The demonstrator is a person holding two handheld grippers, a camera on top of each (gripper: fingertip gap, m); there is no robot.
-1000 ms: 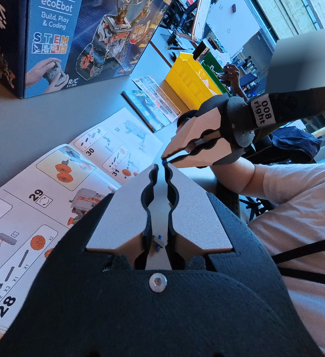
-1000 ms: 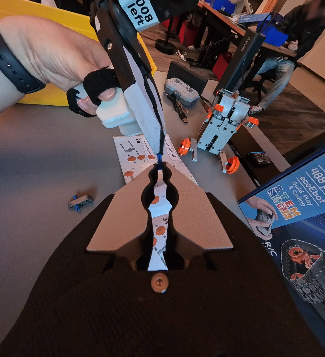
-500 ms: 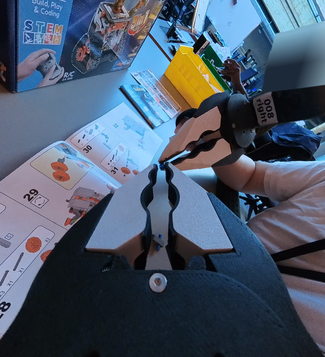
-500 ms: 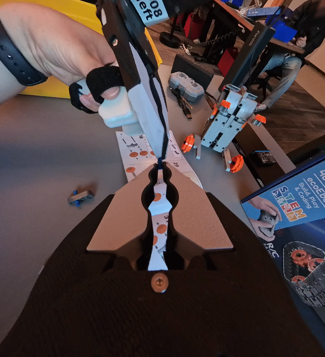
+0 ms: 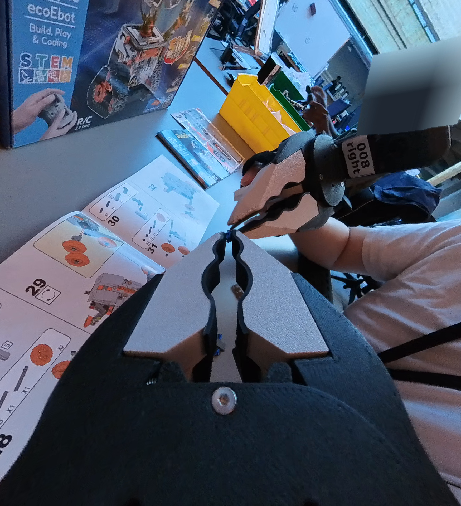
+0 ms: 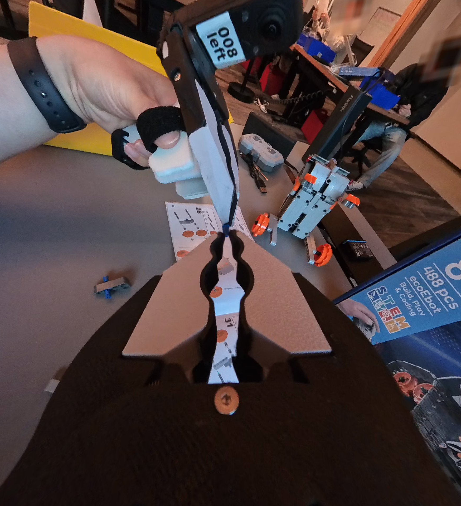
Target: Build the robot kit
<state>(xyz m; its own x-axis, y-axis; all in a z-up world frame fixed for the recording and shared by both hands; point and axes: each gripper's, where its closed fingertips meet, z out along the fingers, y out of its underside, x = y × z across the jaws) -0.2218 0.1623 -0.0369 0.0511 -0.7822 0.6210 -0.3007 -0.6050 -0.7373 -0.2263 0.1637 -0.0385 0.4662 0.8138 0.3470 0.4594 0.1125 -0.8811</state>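
Two grippers met tip to tip above the grey table (image 6: 59,219). My left gripper (image 5: 228,238) had its fingers almost together, and a small blue pin (image 5: 227,235) sat pinched between the tips. My right gripper (image 6: 226,236) was also nearly closed at the tips, and in its own view the same blue pin (image 6: 225,229) stood between its tips and the tip of the left one. If the right tips really pressed on the pin or only touched it, I could not tell.

Under both grippers lay an open instruction booklet (image 5: 92,246) with drawings of orange wheels. Beside it, farther away, lay two closed booklets (image 5: 202,147), and behind them stood a yellow bin (image 5: 254,120). A big blue product box (image 5: 87,60) stood at the far edge of the table.

From the right side I saw a grey model with orange wheels (image 6: 308,208) standing near the booklet, a grey controller (image 6: 260,153) with a black cable behind it, and a small grey piece with blue pins (image 6: 111,286) lying alone on the table, well apart from the model.
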